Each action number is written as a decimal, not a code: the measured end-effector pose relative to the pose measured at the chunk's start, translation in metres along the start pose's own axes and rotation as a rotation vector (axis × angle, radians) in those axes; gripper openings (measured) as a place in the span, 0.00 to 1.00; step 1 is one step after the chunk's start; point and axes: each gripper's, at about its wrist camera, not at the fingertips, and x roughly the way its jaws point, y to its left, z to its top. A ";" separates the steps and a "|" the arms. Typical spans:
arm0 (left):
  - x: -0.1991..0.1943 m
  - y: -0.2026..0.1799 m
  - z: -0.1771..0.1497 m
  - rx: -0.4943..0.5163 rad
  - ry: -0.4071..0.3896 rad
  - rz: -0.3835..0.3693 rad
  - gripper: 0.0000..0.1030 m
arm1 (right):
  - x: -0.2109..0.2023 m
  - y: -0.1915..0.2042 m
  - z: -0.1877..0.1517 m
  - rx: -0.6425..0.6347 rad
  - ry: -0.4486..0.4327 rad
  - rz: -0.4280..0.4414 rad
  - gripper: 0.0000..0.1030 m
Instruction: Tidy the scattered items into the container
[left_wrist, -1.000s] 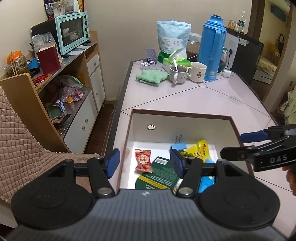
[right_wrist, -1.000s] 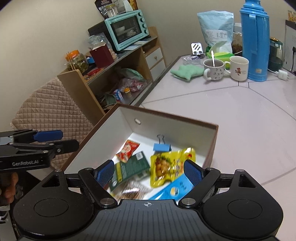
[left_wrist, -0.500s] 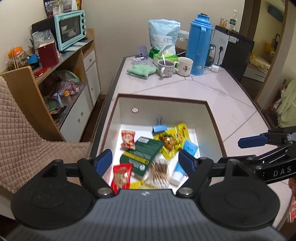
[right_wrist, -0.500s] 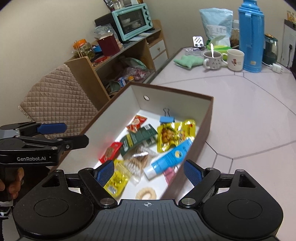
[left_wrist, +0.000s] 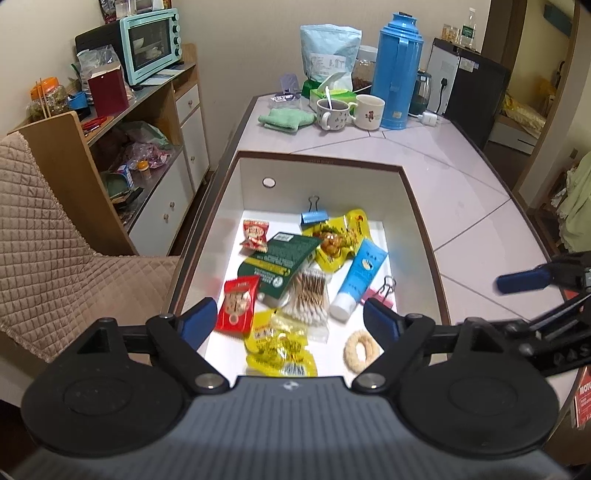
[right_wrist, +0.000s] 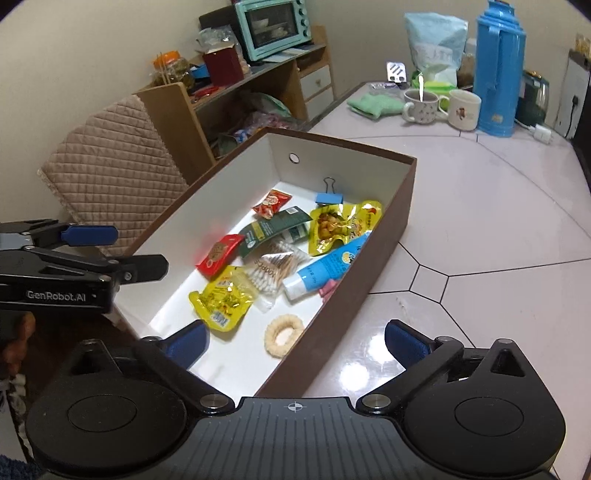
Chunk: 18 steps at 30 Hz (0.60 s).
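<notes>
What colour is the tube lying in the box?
The tube is light blue with a white cap, clearest in the right wrist view.

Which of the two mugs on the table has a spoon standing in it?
The speckled mug nearest the green cloth; the plain white mug beside the blue thermos has none.

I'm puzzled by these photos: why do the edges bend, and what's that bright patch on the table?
Both wrist views are fisheye, so the box rim bows; right wrist view shows lamp glare on the glossy table; left wrist view is slightly blurred at the yellow packet.
</notes>
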 end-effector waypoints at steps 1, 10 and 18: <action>-0.001 -0.001 -0.003 0.005 0.002 0.004 0.85 | -0.001 0.001 -0.003 0.000 -0.002 0.001 1.00; -0.013 -0.005 -0.024 0.003 0.018 0.035 0.88 | -0.010 0.013 -0.014 -0.005 -0.002 -0.030 1.00; -0.023 -0.006 -0.039 0.005 0.037 0.060 0.88 | -0.012 0.024 -0.025 -0.003 0.019 -0.042 1.00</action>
